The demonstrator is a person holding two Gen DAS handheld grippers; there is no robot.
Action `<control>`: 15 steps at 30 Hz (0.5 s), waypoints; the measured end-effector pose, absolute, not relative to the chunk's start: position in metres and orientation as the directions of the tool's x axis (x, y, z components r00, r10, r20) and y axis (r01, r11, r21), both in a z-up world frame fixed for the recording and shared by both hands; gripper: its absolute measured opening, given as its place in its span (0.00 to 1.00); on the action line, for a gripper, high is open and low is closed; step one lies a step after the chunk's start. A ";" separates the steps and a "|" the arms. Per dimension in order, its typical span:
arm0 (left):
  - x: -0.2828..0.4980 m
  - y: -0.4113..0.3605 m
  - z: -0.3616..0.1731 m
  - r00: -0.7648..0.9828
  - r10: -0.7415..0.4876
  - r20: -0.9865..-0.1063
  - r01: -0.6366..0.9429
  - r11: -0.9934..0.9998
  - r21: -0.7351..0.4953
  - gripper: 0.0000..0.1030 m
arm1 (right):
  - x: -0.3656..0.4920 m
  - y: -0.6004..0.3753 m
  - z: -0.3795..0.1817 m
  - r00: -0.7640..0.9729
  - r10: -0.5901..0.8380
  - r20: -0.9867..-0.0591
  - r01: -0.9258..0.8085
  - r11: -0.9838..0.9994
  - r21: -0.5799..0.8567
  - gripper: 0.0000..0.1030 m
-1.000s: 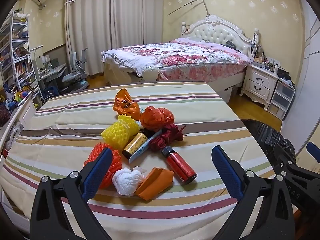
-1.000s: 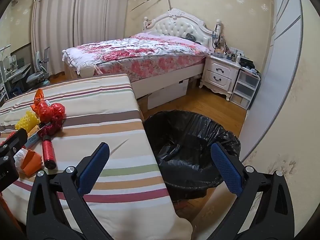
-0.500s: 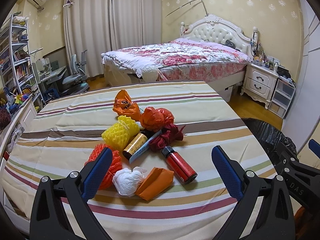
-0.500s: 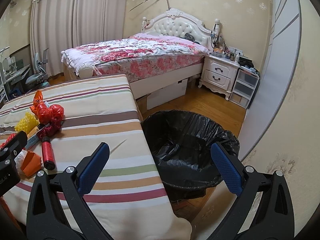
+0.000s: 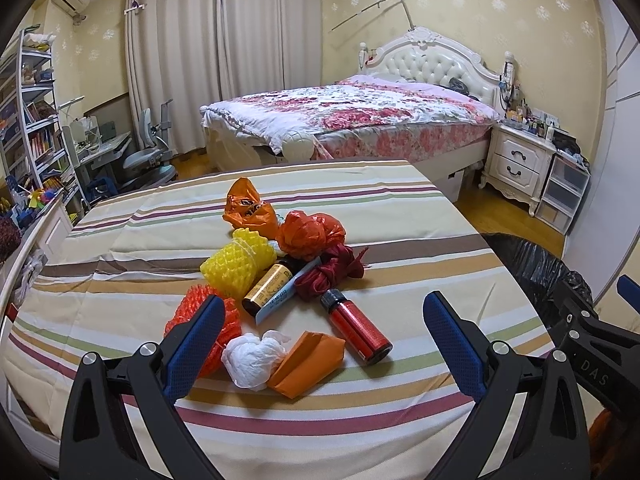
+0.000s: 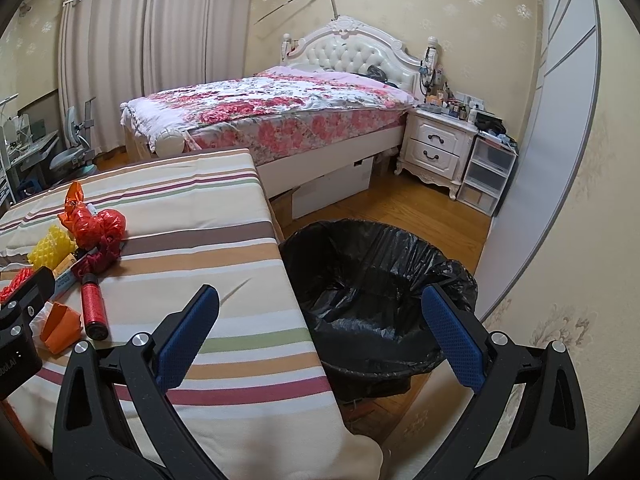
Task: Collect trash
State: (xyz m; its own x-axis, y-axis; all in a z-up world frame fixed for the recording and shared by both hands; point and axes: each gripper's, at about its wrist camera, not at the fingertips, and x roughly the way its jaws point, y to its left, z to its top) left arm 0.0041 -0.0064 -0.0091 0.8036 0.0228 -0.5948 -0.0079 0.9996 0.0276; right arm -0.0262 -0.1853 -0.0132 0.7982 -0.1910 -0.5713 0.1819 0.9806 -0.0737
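- Left wrist view: the left gripper (image 5: 320,340) hangs above the near edge of the striped table (image 5: 120,248) with its jaws spread wide and nothing between them.
- The trash lies in one loose heap at the middle of the table: a white tissue wad (image 5: 252,358) touching an orange paper piece (image 5: 308,362) nearest the gripper, a red bottle (image 5: 358,330) just to their right, an orange foam net (image 5: 200,326) partly hidden behind the left finger, then a yellow foam net (image 5: 238,262), a brown bottle (image 5: 268,288), a dark red wrapper (image 5: 332,272) and two orange plastic bags (image 5: 312,234) farther back.
- The right gripper (image 5: 592,354) shows only as a black frame at the right edge here.
- Right wrist view: the right gripper (image 6: 318,336) is likewise wide apart and empty, held over the table's right edge and facing the bin (image 6: 376,300), which stands on the floor just beside the table with a black liner; no trash is visible in the part of it that shows.
- The same heap sits at the far left of this view, well apart from the bin.
- Judgement: collecting has hardly started; the step in hand is the approach to a first item.
- The next move likely calls for the left gripper to come down on the tissue wad or orange paper piece, close gently on that soft item, and carry it right to the bin.
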 end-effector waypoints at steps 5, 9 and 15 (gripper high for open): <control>0.004 -0.007 -0.009 0.804 0.024 -0.594 -0.008 1.000 0.030 0.94 | -0.027 -0.188 -0.012 0.798 -0.191 -0.572 0.182 0.981 -0.074 0.96; 0.004 -0.007 -0.009 0.804 0.025 -0.595 -0.008 0.999 0.031 0.94 | -0.027 -0.188 -0.012 0.797 -0.191 -0.572 0.182 0.981 -0.073 0.96; 0.005 -0.007 -0.009 0.804 0.025 -0.594 -0.008 0.999 0.031 0.94 | -0.027 -0.187 -0.012 0.797 -0.191 -0.573 0.183 0.980 -0.073 0.96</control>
State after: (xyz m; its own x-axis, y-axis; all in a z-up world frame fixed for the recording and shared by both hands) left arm 0.0046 -0.0075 -0.0095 0.8037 0.0251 -0.5945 -0.0083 0.9995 0.0310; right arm -0.0266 -0.1867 -0.0122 0.7968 -0.1911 -0.5732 0.1827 0.9805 -0.0729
